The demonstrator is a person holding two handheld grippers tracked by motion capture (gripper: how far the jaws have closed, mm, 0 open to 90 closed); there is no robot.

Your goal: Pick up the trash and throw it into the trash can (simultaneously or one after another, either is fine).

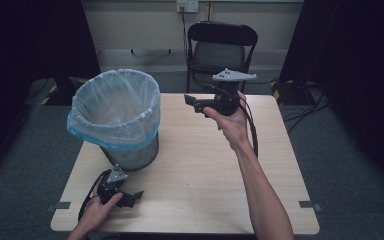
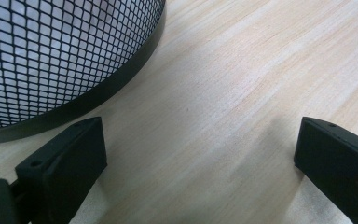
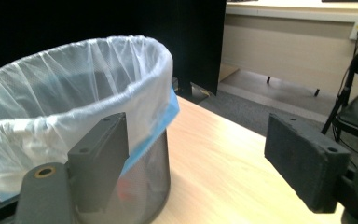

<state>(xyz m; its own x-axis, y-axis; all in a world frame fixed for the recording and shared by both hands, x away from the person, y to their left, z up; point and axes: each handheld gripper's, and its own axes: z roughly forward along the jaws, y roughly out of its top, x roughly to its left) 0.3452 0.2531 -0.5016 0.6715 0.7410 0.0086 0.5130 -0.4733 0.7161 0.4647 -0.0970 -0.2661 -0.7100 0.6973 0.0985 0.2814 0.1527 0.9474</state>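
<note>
A black mesh waste bin [image 1: 116, 117] lined with a pale blue plastic bag stands on the left part of the wooden table [image 1: 205, 170]. My left gripper [image 1: 134, 196] rests low near the table's front left, just in front of the bin, jaws wide open and empty over bare wood [image 2: 200, 154]. The bin's mesh wall [image 2: 51, 51] lies close at its upper left. My right gripper [image 1: 192, 102] is held in the air near the far edge, pointing left at the bin [image 3: 74, 112]. It stands open [image 3: 196, 163] with nothing between its jaws.
A black folding chair [image 1: 220, 47] stands just behind the table's far edge, close to the right gripper. Cables run along the floor at the right. The table's middle and right are bare wood.
</note>
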